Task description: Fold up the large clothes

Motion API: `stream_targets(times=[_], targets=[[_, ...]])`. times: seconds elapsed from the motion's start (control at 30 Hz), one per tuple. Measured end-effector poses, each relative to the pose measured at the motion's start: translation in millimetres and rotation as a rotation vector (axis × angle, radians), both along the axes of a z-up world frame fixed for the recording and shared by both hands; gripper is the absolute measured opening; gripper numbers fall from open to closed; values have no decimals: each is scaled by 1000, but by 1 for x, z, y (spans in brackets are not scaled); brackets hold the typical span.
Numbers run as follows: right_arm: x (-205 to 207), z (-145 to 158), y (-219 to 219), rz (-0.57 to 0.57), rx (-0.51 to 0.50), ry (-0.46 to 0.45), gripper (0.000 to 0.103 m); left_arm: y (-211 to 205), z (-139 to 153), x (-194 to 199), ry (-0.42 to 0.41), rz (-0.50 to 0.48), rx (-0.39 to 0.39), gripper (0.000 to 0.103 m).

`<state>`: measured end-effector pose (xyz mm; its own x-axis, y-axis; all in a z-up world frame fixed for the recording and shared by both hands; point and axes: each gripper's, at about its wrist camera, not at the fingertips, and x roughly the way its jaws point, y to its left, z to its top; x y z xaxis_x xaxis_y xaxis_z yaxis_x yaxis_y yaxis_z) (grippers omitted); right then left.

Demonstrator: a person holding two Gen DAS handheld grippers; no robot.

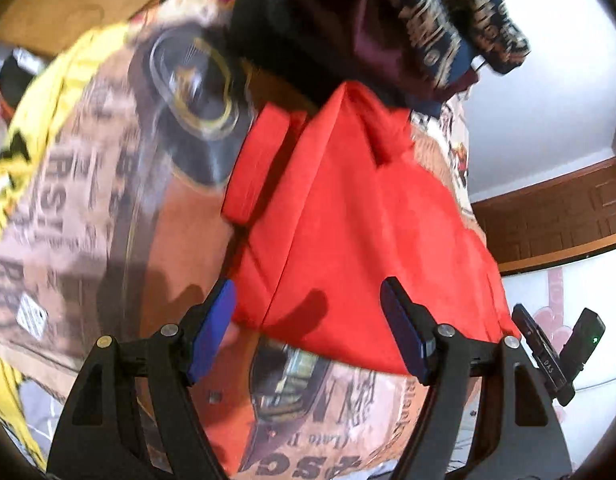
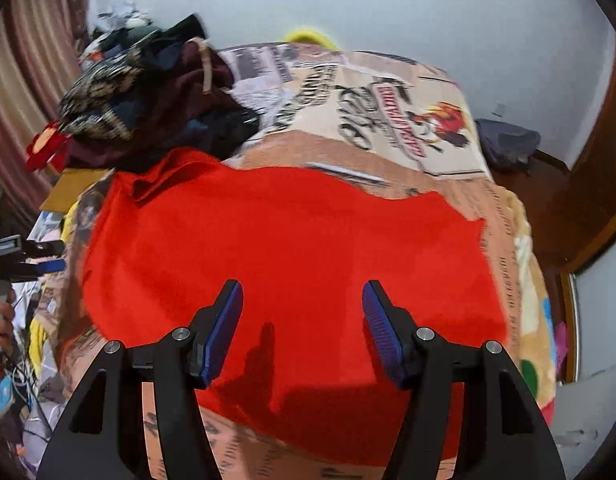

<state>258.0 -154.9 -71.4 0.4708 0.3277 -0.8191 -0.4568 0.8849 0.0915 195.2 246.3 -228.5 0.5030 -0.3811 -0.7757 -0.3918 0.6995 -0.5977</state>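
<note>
A large red garment [image 1: 347, 216] lies spread on a printed blanket [image 1: 80, 184] that covers the bed. One folded strip of it sticks out at its upper left. My left gripper [image 1: 308, 330] hovers over the garment's near edge, open, with nothing between its blue pads [image 1: 212, 332]. In the right wrist view the red garment [image 2: 288, 256] fills the middle of the blanket [image 2: 387, 100]. My right gripper [image 2: 304, 328] stands open above the cloth's near part, holding nothing. The left gripper [image 2: 32, 258] shows at the far left edge there, with a hand [image 2: 2, 322] below it.
A pile of dark and patterned clothes [image 2: 148, 96] sits at the bed's far left corner, touching the red garment's top; it also appears as the pile [image 1: 387, 24]. Yellow cloth [image 1: 12, 148] hangs at the left. A wooden door [image 2: 595, 184] and white wall [image 2: 387, 4] stand behind.
</note>
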Motion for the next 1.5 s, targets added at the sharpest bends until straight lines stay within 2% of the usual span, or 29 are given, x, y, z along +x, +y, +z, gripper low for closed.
stream_targets(times=[0.23,0.4,0.6,0.8,0.87,0.9,0.97,1.0,1.03,1.1,1.17,1.3,1.37,1.5], targets=[[2,-34,27,56,-39,92,58,-17,-36,-3,73,-41,-191,74],[6,-49,28,50,-34,127,58,-39,-54,11,108,-76,-213,74],[11,-53,25,35,3,137,59,-39,-51,36,43,5,-186,74],[10,-56,28,59,-8,109,60,-42,-54,65,-9,80,-102,74],[10,-56,28,60,-13,106,60,-48,-50,66,-22,96,-38,66],[10,-56,29,62,-17,105,60,-50,-48,70,-25,101,-8,55],[10,-56,30,64,-24,106,60,-57,-43,74,-36,111,28,42],[11,-55,30,66,-24,107,61,-61,-39,74,-52,114,37,29],[11,-54,30,66,-24,110,61,-65,-33,73,-63,108,49,20],[12,-53,32,65,-29,118,61,-75,-15,74,-91,95,96,18],[13,-50,33,61,-35,125,60,-78,2,72,-128,82,104,16],[13,-40,37,63,-30,112,60,-64,42,58,-234,65,9,11],[13,-33,41,70,-11,104,60,-68,70,54,-295,42,-2,9],[12,-24,55,100,14,91,61,-83,125,44,-412,-22,116,8]])
